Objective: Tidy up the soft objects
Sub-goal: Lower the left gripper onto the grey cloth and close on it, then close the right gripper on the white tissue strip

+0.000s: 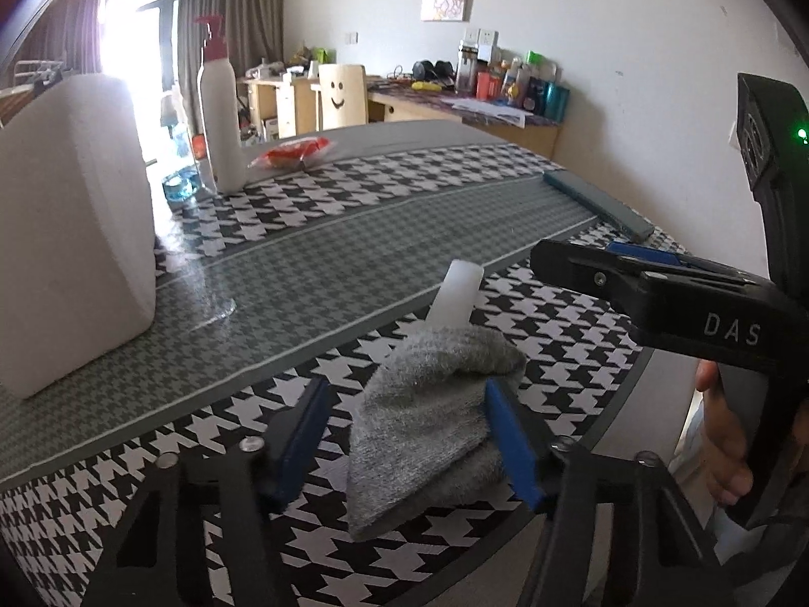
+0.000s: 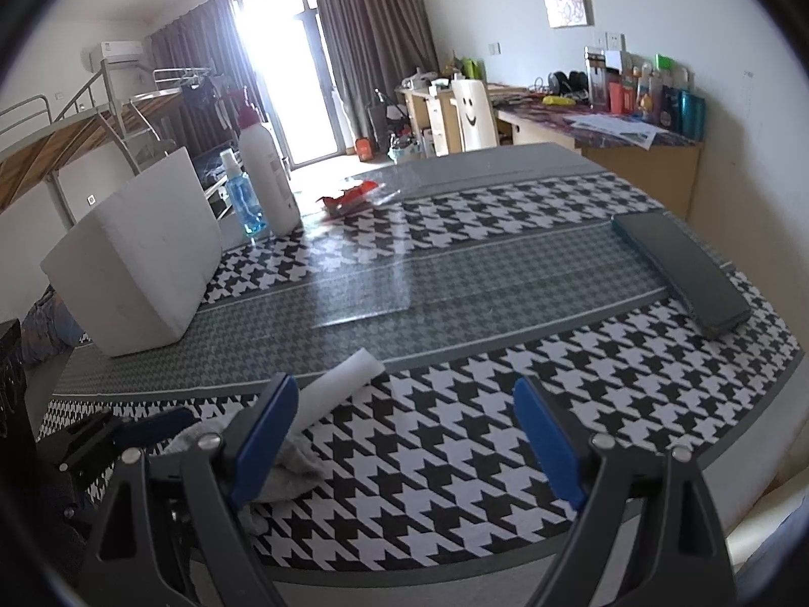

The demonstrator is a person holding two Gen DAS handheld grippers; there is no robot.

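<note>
Grey sock (image 1: 430,415) lies bunched near the worktop (image 1: 313,263) front edge, over a white foam roll (image 1: 455,293). Left gripper (image 1: 404,435) fingers straddle it; only the right pad touches, no clamp yet. Right gripper (image 2: 404,435) fingers wide apart, empty. Risk: a shallow pinch catches one fold, or drags the roll along.

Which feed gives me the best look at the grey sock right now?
The left wrist view. The grey sock lies folded in the centre foreground, between the left gripper's pads. In the right wrist view only a scrap of it shows at lower left, mostly hidden behind the right gripper's left finger.
</note>
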